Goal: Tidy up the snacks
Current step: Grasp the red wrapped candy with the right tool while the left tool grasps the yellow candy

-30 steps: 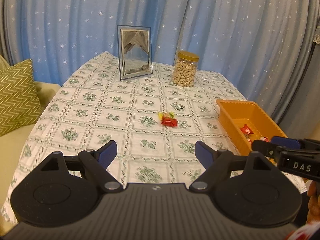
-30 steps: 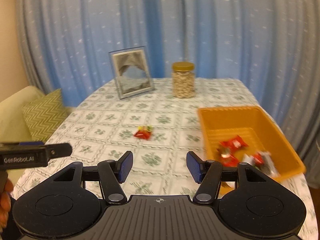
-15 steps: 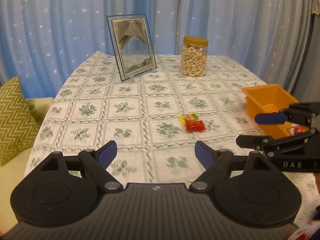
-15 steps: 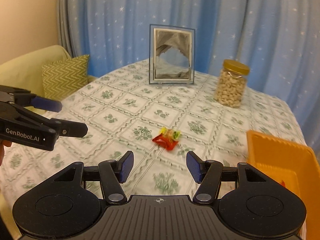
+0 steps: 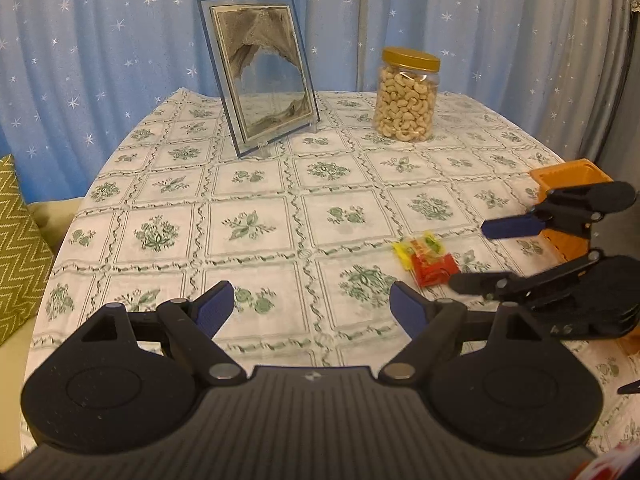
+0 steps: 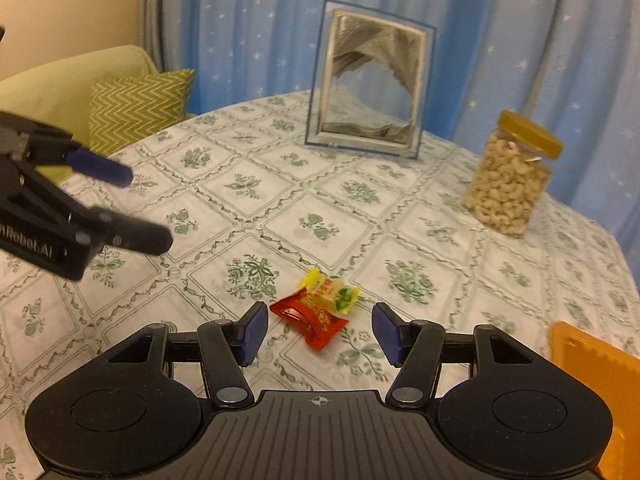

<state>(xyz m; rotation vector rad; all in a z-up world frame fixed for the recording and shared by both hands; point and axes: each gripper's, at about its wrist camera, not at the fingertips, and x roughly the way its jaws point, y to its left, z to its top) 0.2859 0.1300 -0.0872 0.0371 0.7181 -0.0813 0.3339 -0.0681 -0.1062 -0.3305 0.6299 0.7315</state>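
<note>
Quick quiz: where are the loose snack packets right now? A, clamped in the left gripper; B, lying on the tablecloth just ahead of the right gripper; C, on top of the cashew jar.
B: the red and yellow snack packets lie on the tablecloth just ahead of the open right gripper.

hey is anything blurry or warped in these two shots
Left wrist view: the right gripper is motion-smeared, and fisheye bends the curtain folds. Right wrist view: the cashew jar looks soft and tilted near the edge; the red snack packet is fairly sharp.
</note>
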